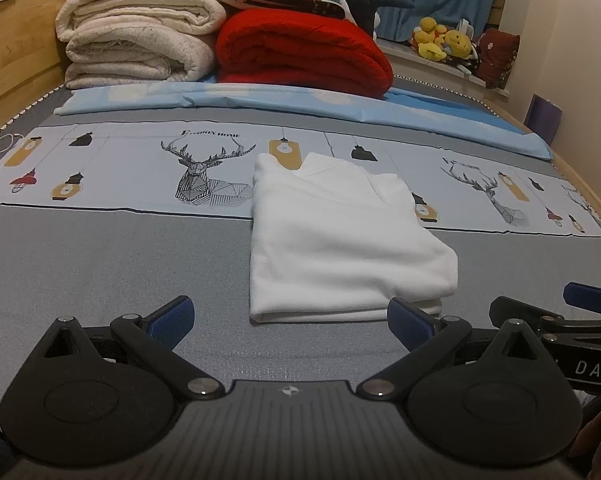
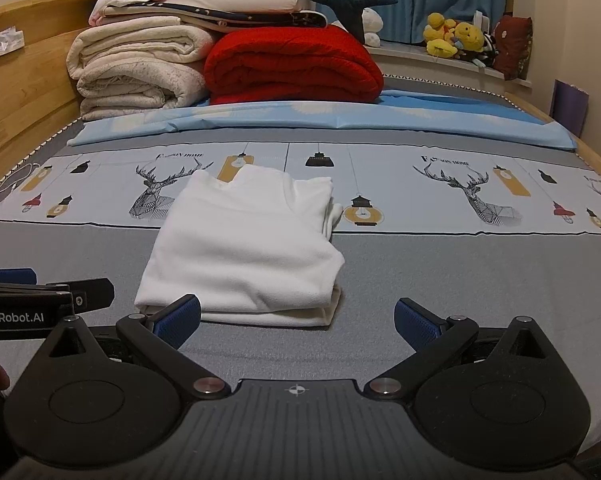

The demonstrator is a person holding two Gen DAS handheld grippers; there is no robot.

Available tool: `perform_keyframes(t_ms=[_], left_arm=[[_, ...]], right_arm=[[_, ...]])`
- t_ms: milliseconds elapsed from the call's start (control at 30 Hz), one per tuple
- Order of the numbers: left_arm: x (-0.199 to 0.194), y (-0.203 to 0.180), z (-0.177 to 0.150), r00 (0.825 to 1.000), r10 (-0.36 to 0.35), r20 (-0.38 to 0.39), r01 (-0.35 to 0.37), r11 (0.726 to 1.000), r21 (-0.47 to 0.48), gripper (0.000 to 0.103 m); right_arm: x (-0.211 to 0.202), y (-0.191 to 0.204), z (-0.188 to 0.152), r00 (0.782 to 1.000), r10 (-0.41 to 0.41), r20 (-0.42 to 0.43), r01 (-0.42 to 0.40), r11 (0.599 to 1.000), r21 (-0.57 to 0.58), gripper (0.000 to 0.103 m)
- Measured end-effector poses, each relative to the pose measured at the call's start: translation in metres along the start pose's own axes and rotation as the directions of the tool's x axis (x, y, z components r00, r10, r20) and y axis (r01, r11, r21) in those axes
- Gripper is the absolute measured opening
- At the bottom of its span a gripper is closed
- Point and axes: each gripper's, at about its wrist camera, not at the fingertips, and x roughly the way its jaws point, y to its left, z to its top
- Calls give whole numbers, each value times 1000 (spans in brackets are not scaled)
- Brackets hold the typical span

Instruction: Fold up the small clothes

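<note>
Left wrist view: white garment is laid folded at frame centre on bed; left gripper & right gripper are held short of it, jaws wide apart, nothing gripped, prob. fold judged complete.

My bed wore a grey sheet with a deer-printed band. On it lay the folded white garment, a blue sheet, cream blankets and a red quilt.

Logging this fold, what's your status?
Left gripper open, right gripper open, both empty. White garment folded, flat on the bed, just ahead. Nothing in the way.
</note>
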Motion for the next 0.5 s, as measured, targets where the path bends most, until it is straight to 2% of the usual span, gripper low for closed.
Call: perform_keyframes(t_ms=[500], left_arm=[[1, 1, 0, 1000, 10, -7, -10, 1000, -3, 103]], right_arm=[[3, 2, -3, 1000, 2, -4, -2, 1000, -3, 102]])
